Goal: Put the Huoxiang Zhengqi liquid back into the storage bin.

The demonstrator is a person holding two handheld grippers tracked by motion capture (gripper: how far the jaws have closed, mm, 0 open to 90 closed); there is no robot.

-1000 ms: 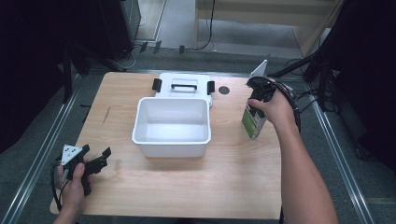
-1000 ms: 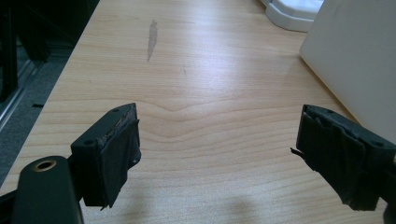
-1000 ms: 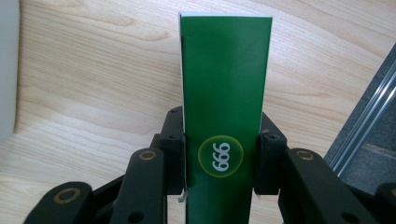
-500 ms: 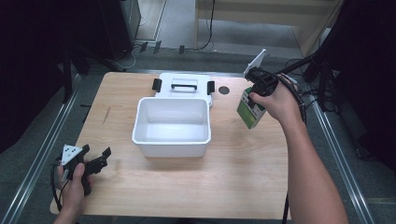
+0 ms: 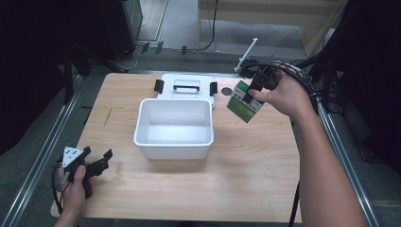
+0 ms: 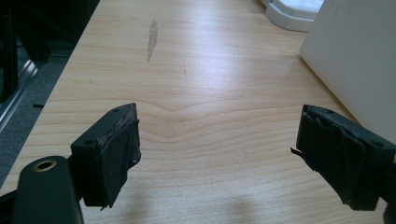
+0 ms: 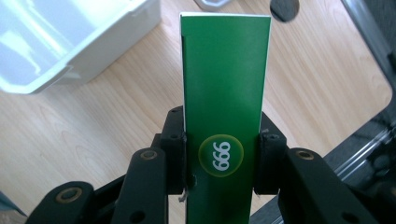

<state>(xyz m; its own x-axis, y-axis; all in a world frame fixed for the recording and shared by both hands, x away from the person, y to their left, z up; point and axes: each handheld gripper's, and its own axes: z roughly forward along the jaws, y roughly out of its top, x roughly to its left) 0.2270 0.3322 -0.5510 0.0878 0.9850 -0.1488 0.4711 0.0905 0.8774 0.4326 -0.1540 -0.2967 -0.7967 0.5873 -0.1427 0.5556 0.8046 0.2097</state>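
A green box point(image 5: 243, 107) with a white end hangs in the air just right of the white bin point(image 5: 174, 126), tilted, and my right gripper point(image 5: 249, 93) is shut on it. In the right gripper view both pads press the sides of the green box point(image 7: 223, 93), which bears a round "999" mark. The right gripper point(image 7: 221, 156) holds it above the wooden table point(image 5: 246, 165). My left gripper point(image 5: 105, 158) rests low at the table's near left corner, open, with nothing between its fingers. The left gripper point(image 6: 217, 144) faces bare wood, with the bin wall point(image 6: 359, 51) at its right.
A white lid point(image 5: 186, 87) with a handle and black clips lies flat behind the bin. A small dark round spot point(image 5: 227, 91) sits on the table beside the lid. Cables and metal rails run along both sides of the table.
The right hand has lifted the green box off the table and carried it up and toward the far side. The left hand has stayed where it was.
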